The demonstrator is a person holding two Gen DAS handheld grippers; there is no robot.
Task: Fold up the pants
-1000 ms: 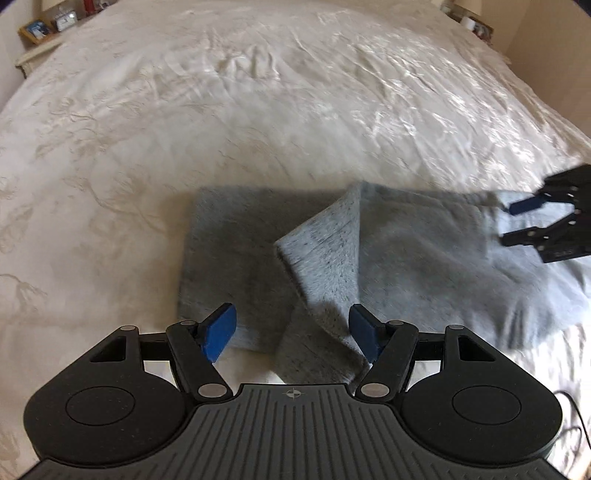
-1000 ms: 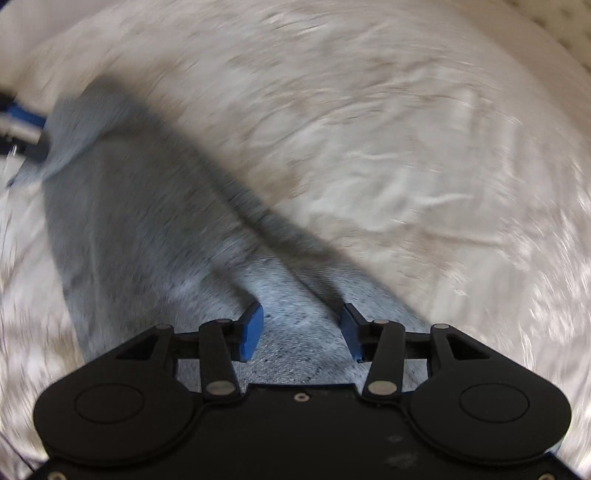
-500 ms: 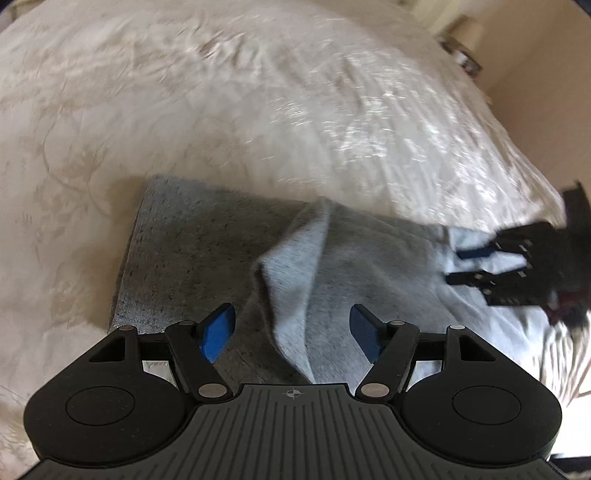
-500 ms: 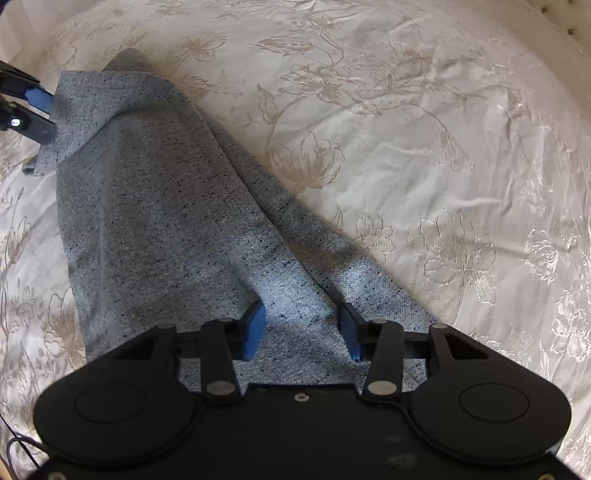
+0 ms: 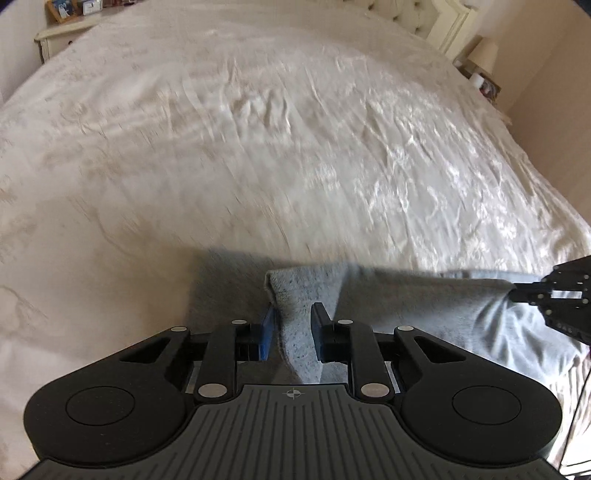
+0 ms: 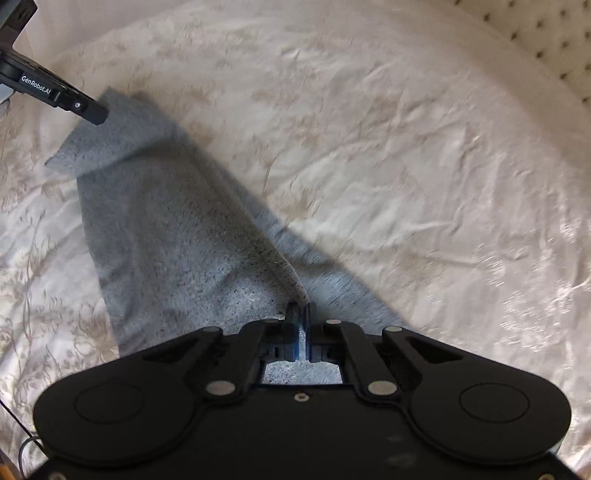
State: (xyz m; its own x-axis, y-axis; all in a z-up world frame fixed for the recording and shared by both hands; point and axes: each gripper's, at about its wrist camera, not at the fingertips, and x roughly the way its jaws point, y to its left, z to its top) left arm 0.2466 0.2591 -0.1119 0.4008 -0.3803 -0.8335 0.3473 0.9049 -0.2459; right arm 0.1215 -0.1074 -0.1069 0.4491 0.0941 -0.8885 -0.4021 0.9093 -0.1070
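Grey speckled pants (image 5: 413, 306) lie partly folded on a cream bedspread. My left gripper (image 5: 293, 325) is shut on a raised fold of the pants at one end, the cloth pinched between its blue pads. My right gripper (image 6: 301, 314) is shut on the pants (image 6: 166, 221) at the other end, with a ridge of cloth running up from its jaws. Each gripper shows in the other's view: the right one at the right edge of the left wrist view (image 5: 554, 291), the left one at the top left of the right wrist view (image 6: 55, 96).
The cream embroidered bedspread (image 5: 258, 129) spreads all around the pants. A bedside table (image 5: 62, 29) stands at the far left, a lamp (image 5: 484, 59) at the far right. A tufted headboard (image 6: 535, 48) borders the bed in the right wrist view.
Both grippers were open over the pants and have closed on the cloth. The pinched folds now stand lifted between the two grippers.
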